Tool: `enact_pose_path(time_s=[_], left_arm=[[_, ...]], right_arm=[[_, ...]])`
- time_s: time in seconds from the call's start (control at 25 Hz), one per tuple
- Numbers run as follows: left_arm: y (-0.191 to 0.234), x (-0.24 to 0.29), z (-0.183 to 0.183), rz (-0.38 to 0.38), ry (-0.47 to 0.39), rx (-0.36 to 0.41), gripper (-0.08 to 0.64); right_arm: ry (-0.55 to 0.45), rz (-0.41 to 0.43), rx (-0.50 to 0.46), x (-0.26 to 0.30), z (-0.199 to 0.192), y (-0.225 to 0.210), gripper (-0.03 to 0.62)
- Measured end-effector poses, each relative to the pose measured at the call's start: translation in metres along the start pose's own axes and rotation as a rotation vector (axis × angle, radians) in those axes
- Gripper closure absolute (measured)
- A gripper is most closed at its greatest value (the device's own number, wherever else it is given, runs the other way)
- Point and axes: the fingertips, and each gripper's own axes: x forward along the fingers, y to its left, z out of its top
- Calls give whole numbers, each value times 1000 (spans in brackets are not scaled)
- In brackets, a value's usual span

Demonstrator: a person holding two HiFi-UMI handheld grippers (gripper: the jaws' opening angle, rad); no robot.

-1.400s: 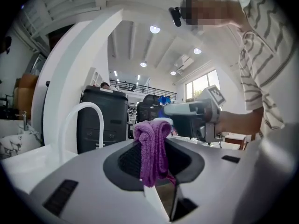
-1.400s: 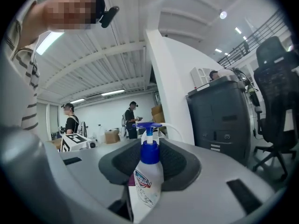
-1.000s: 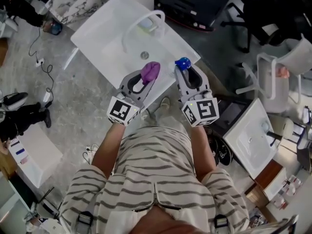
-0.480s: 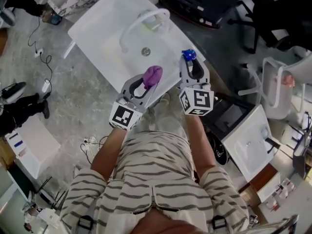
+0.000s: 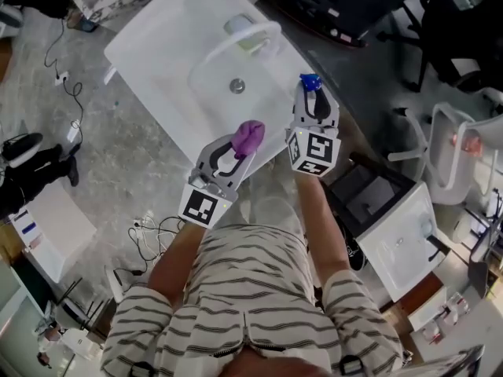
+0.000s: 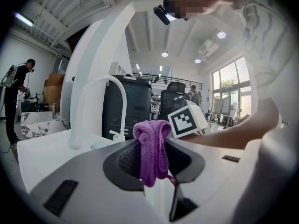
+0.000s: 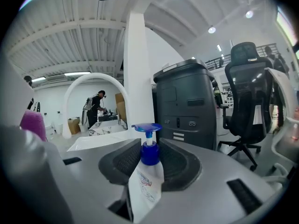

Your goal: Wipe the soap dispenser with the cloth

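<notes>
A purple cloth (image 5: 250,137) (image 6: 152,148) is bunched between the jaws of my left gripper (image 5: 240,146) (image 6: 150,160), which is shut on it; a fold hangs down over the jaws. My right gripper (image 5: 313,100) (image 7: 148,171) is shut on a clear soap dispenser (image 7: 145,183) with a blue pump top (image 5: 310,82). Both grippers hover over the near right part of a white sink (image 5: 165,53), side by side and apart. In the right gripper view the cloth (image 7: 32,123) shows at the far left.
The sink has a white arched tap (image 5: 236,38) (image 6: 100,108) and a drain (image 5: 236,86). A dark cabinet (image 7: 187,106) and an office chair (image 7: 250,97) stand behind it. A second white sink (image 5: 401,230) is at the right. Cables (image 5: 71,108) lie on the grey floor.
Both grippers have moved further out over the sink and lower, the right one more, carrying the dispenser; the cloth went along with the left one. Neither grip has changed.
</notes>
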Motion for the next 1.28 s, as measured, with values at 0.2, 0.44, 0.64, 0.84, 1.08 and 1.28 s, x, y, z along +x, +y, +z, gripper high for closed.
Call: enact_pose_path(time_s=[0.2, 0.44, 0.64, 0.84, 1.08, 1.28], left_arm=[[6, 9, -8, 10, 24, -31, 443], [15, 15, -20, 20, 66, -42, 443], [22, 17, -22, 36, 71, -48, 443], [26, 18, -19, 43, 70, -41, 443], [23, 15, -14, 55, 55, -39, 443], [17, 8, -8, 68, 36, -33, 443]], right_arm=[[21, -11, -14, 28, -12, -4, 460], [41, -36, -1, 47, -25, -5, 462], [31, -28, -33, 51, -21, -2, 465], [41, -8, -1, 49, -27, -3, 415], [46, 21, -13, 40, -27, 5, 374], [42, 24, -7, 24, -21, 5, 374]])
